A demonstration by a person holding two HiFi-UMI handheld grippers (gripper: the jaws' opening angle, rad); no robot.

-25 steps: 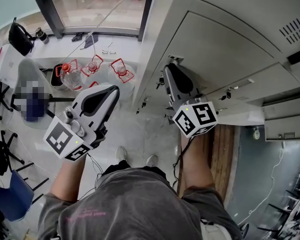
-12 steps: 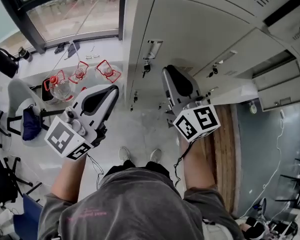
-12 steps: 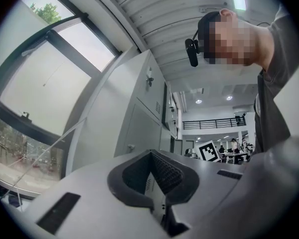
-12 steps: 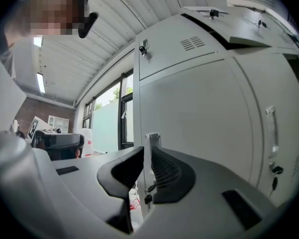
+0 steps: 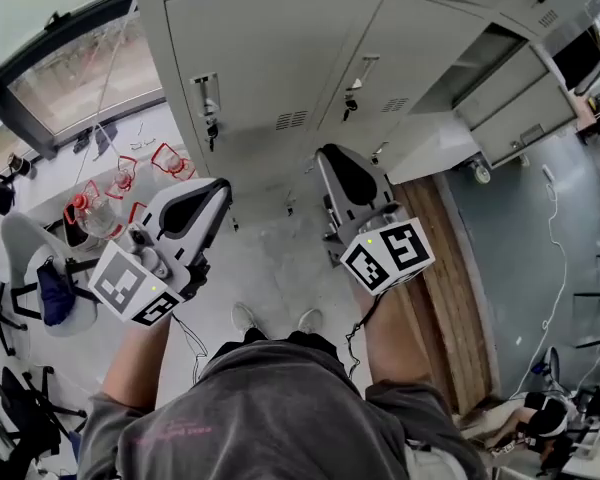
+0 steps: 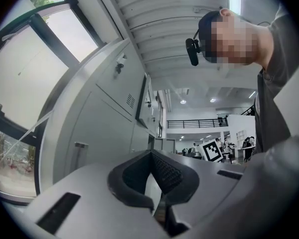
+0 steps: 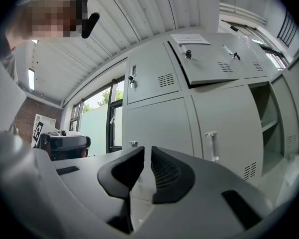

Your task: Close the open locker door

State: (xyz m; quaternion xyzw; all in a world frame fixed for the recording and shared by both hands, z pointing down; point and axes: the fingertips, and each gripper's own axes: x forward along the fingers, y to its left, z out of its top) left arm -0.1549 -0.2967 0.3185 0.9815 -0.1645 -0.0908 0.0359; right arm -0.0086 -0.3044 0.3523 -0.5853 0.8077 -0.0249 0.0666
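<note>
Overall: bright, even light in all three views.
Sources: daylight from the window (image 5: pixel 60 68) left of the left gripper (image 5: pixel 218 186); ceiling lamps (image 6: pixel 183 102) far beyond its tips.
Glare: the window washes out to white in the left gripper view.
Shadows: soft and faint on the floor (image 5: pixel 270 258) between both tools.
Edges: strong fisheye bend; a black rim rings both gripper views.
Focus: the right gripper (image 7: pixel 144 151), close to the lens, looks soft; the lockers (image 7: pixel 159 113) beyond it are sharp.
</note>
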